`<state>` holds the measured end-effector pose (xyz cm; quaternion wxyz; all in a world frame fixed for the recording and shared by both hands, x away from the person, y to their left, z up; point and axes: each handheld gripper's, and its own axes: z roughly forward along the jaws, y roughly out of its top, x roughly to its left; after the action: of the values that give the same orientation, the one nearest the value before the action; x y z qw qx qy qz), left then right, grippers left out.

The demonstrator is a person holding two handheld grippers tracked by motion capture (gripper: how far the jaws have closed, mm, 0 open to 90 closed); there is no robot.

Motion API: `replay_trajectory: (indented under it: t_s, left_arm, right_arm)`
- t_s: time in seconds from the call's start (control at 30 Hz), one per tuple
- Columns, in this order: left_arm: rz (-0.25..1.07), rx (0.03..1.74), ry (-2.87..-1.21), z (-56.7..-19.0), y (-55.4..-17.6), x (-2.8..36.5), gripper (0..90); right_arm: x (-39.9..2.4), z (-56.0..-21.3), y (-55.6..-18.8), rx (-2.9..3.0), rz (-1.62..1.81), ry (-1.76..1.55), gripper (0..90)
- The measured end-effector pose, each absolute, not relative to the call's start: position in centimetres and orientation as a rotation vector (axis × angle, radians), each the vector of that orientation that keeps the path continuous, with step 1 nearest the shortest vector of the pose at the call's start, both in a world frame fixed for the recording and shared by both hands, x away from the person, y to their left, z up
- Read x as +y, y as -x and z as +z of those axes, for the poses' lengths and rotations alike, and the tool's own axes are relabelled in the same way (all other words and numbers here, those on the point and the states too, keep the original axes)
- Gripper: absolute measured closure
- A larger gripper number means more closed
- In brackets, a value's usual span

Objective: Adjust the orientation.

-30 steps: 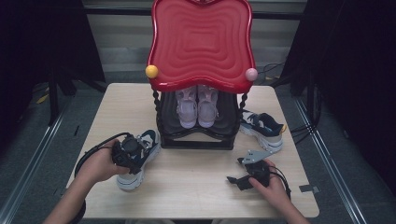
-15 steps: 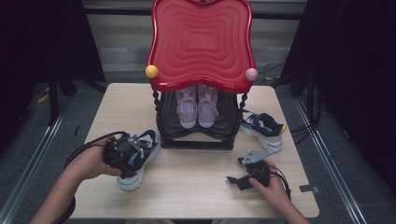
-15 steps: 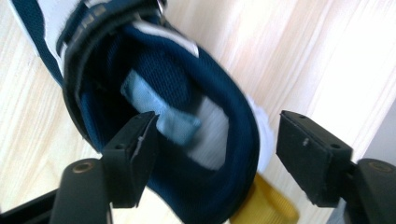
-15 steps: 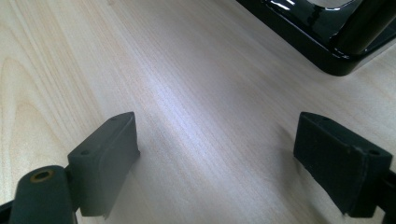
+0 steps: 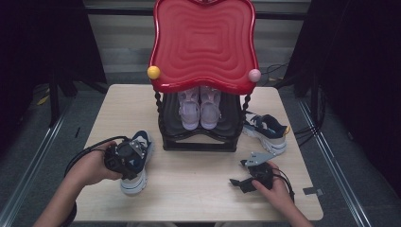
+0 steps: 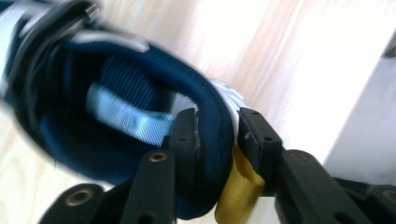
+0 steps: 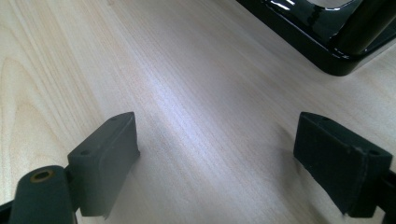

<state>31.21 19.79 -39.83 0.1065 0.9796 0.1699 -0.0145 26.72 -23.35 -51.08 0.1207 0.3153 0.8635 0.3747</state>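
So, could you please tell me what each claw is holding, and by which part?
The left claw has just closed on the navy sneaker's padded heel collar. The right claw holds nothing.

Two navy sneakers [image 5: 135,158] [image 5: 265,132], two pink shoes [image 5: 189,108] [image 5: 210,107], one rack [image 5: 198,139].

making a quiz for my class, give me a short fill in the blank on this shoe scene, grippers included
1. The left gripper is clamped on the padded ____ of the navy sneaker.
2. The right gripper rests with its jaws ____ over bare table.
3. A pale pink pair of shoes stands on the black rack under its ____ top.
4. The second navy sneaker lies to the rack's ____ in the high view.

Missing words: heel collar; open; red; right
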Motion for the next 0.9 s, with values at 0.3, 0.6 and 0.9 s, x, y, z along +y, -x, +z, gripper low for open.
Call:
replay_trajectory:
  t_s: [0.3, 0.6, 0.9]
  left_arm:
    - [-0.074, 0.518, -2.891, -39.9, -31.0, 18.1, 67.6]
    - [-0.05, 0.51, -2.902, -39.8, -31.6, 18.8, 49.1]
    - [-0.077, 0.429, -2.993, -40.0, -31.4, 18.5, 44.2]
  right_arm:
    - [-23.3, -51.1, -26.7, 2.522, 1.094, -0.921, 13.1]
    - [-23.3, -51.1, -26.7, 2.522, 1.094, -0.921, 13.1]
    - [-23.3, -51.1, -26.7, 2.522, 1.094, -0.921, 13.1]
